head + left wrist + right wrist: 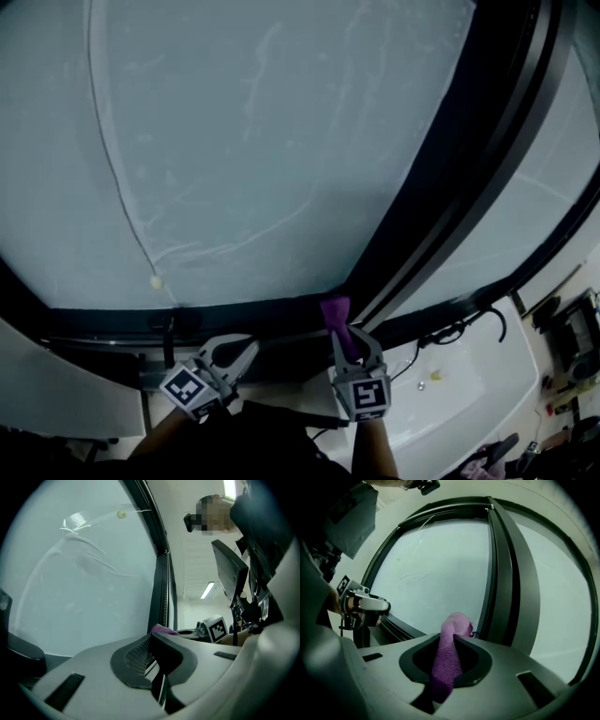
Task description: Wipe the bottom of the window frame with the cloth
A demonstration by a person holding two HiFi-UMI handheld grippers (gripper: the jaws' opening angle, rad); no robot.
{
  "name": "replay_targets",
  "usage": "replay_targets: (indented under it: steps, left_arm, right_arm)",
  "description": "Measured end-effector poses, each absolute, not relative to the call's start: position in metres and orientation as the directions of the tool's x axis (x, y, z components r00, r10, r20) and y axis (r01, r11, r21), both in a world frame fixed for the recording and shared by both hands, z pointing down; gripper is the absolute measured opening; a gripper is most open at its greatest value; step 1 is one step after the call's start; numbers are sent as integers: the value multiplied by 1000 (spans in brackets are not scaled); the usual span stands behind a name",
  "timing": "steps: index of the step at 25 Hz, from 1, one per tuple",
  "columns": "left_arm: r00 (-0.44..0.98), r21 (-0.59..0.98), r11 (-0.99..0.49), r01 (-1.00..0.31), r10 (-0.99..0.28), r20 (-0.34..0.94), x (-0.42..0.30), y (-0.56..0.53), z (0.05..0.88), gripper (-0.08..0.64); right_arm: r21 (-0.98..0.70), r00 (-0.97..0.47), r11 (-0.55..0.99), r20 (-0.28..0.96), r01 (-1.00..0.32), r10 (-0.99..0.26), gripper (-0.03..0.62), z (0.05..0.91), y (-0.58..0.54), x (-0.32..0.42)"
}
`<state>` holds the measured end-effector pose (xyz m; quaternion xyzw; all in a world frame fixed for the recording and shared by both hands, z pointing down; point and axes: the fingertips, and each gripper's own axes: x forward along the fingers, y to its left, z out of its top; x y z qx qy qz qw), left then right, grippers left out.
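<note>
The window's dark bottom frame [234, 314] runs across the lower part of the head view, and shows again in the right gripper view [393, 625]. My right gripper [349, 337] [452, 641] is shut on a purple cloth [336, 311] [447, 658]. The cloth's tip rests at the bottom frame, right beside the base of the dark upright mullion [450, 206] [504, 573]. My left gripper [246, 349] [152, 641] hovers just left of it, below the frame, shut with nothing in it. The cloth [164, 629] peeks past its jaws.
A white ledge [469, 384] below the right pane carries black cables [459, 328]. A thin cord with a small yellow end [156, 280] hangs on the frosted glass. A dark monitor [229, 573] stands behind me. Clutter lies at the far right [572, 337].
</note>
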<state>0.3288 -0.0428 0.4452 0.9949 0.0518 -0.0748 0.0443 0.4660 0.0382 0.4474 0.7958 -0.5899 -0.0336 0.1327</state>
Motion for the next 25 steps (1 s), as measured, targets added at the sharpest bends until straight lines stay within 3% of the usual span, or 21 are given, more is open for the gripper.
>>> replay_targets:
  steps: [7, 11, 25]
  left_arm:
    - [990, 67, -997, 42, 33, -137, 330, -46, 446, 0]
    - [993, 89, -996, -2, -13, -120, 323, -47, 450, 0]
    - [975, 130, -973, -189, -202, -96, 281, -39, 465, 0]
  right_arm:
    - [290, 489, -416, 256, -862, -834, 66, 475, 1, 514]
    - [322, 545, -461, 260, -827, -797, 66, 477, -5, 518]
    - [323, 459, -369, 272, -871, -846, 64, 479, -5, 508]
